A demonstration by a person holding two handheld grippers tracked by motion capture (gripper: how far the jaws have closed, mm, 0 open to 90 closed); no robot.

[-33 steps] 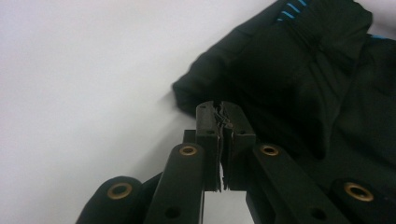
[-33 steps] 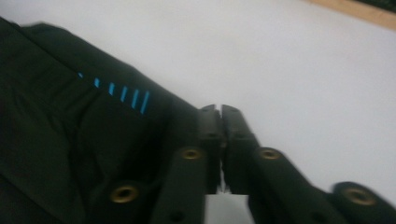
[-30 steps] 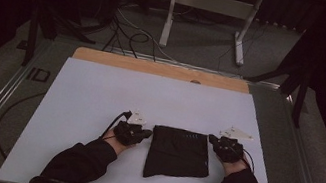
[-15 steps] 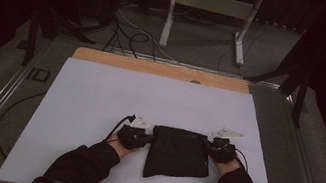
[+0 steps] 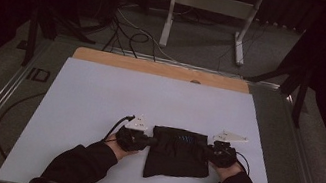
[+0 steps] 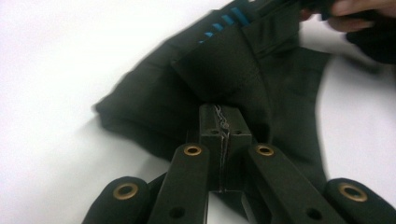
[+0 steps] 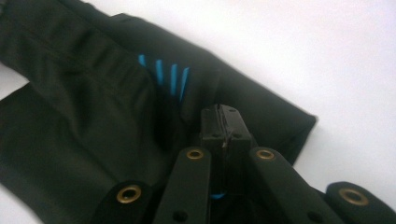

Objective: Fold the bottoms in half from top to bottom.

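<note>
The left hand-held gripper (image 5: 146,140) has its jaws pressed fully together, pinching the left edge of a folded black garment (image 5: 176,152). In the left gripper view (image 6: 224,116) the pads meet with a thin fold of dark cloth caught between them, and the fabric rises in a small peak just beyond the tips. The right hand-held gripper (image 5: 208,152) is likewise closed tight, on the opposite edge of the same garment. In the right gripper view (image 7: 223,119) its tips sit against the dark cloth just below a row of short blue stripes (image 7: 164,74), though the cloth between the pads is hard to make out there.

The garment lies between the two grippers on the near half of the white bench (image 5: 98,100), roughly square in outline, its upper part held by both grippers and its lower part resting flat. Whether the held edge is lifted off the surface is hard to judge from above. The person's hands, in dark sleeves (image 5: 81,168), come in from the near edge. Beyond the white sheet a wooden strip (image 5: 155,68) runs along the far side of the bench, and a metal stand (image 5: 205,12) with cables is on the floor behind.
</note>
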